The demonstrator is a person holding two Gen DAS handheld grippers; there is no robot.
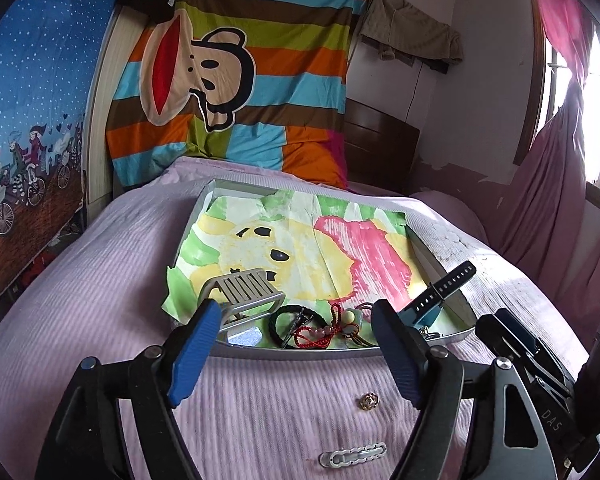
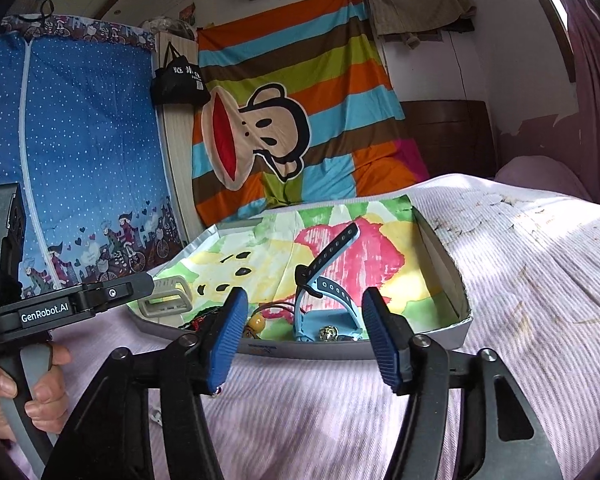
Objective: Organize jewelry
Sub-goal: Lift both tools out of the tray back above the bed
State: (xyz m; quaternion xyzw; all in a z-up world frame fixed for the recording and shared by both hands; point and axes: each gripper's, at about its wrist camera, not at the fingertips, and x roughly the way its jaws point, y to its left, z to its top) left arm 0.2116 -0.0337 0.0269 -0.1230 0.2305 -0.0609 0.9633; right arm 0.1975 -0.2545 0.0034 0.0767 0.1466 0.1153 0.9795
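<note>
Left gripper [image 1: 296, 334]: jaws wide apart, nothing between pads. Right gripper [image 2: 305, 334]: jaws apart, empty. Tray [image 1: 300, 350] on pink bedspread [image 1: 100, 260] holds grey clip [image 1: 246, 288], blue watch [image 2: 326, 300], bracelets [image 1: 300, 326]. Left view only: gold stud [image 1: 367, 401], silver hair clip [image 1: 354, 454] on bedspread. Right view only: hand [image 2: 24, 392], "GenRobot.AI" lettering.

A home bedroom: pink-covered bed [image 1: 140, 280], wooden headboard [image 1: 380, 140], curtained window [image 1: 572, 92], fabric wardrobe [image 2: 80, 140].
</note>
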